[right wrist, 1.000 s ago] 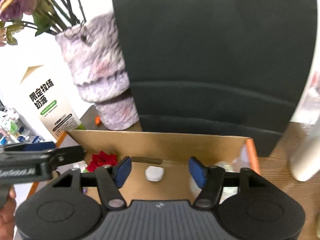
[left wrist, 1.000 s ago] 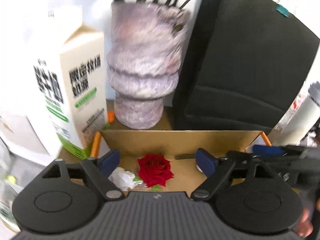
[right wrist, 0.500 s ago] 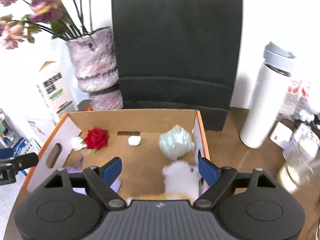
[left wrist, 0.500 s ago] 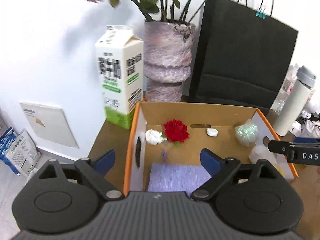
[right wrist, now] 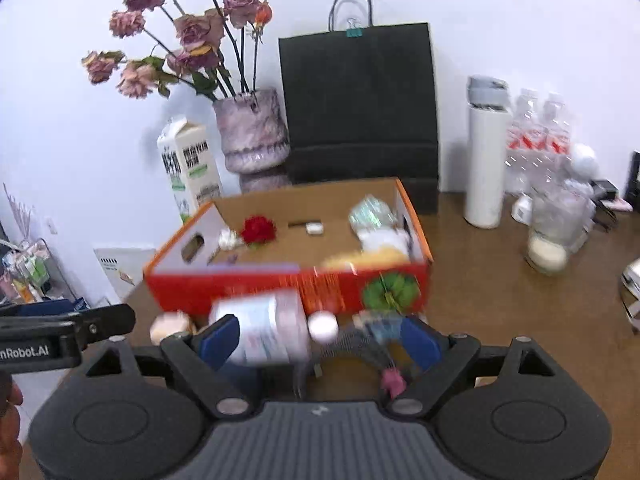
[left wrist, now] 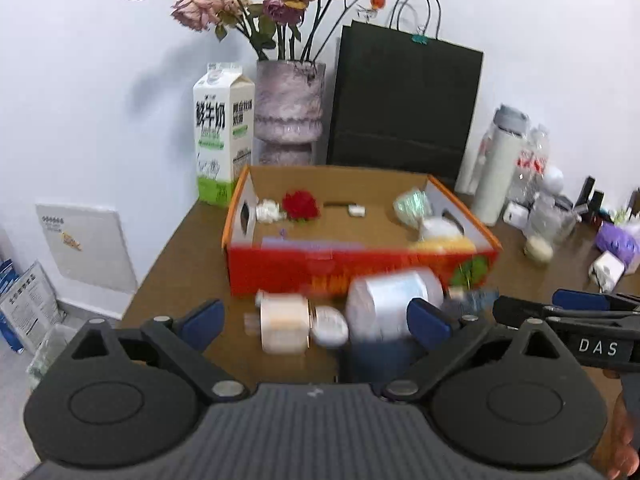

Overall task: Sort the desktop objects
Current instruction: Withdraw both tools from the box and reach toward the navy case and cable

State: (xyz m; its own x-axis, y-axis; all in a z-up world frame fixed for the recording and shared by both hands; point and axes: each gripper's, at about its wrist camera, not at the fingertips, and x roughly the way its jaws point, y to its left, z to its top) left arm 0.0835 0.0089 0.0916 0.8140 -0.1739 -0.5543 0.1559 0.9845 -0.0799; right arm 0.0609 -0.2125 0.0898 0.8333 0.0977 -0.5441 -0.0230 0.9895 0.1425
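An open orange cardboard box (left wrist: 360,268) (right wrist: 280,284) stands on the brown desk. Inside it lie a red rose (left wrist: 300,205) (right wrist: 259,229), a white flower (left wrist: 267,212), a small white case (left wrist: 357,211), a crumpled plastic bag (left wrist: 412,203) and a yellow and white thing (left wrist: 444,240). In front of the box lie a pale cream jar (left wrist: 284,322), a small white round case (left wrist: 330,326) and a white roll (left wrist: 394,308) (right wrist: 266,330). My left gripper (left wrist: 316,320) is open and empty over these. My right gripper (right wrist: 320,338) is open and empty above the roll and a small mesh item (right wrist: 376,332).
Behind the box stand a milk carton (left wrist: 224,136), a vase of dried roses (left wrist: 290,112) and a black paper bag (left wrist: 404,100). At the right are a white flask (left wrist: 500,164), water bottles (right wrist: 536,136), a glass jar (right wrist: 552,236) and small clutter. The desk's left edge drops to the floor.
Both grippers have pulled back and up out of the box. The whole box and the things in front of it have come into view. Both stay open.
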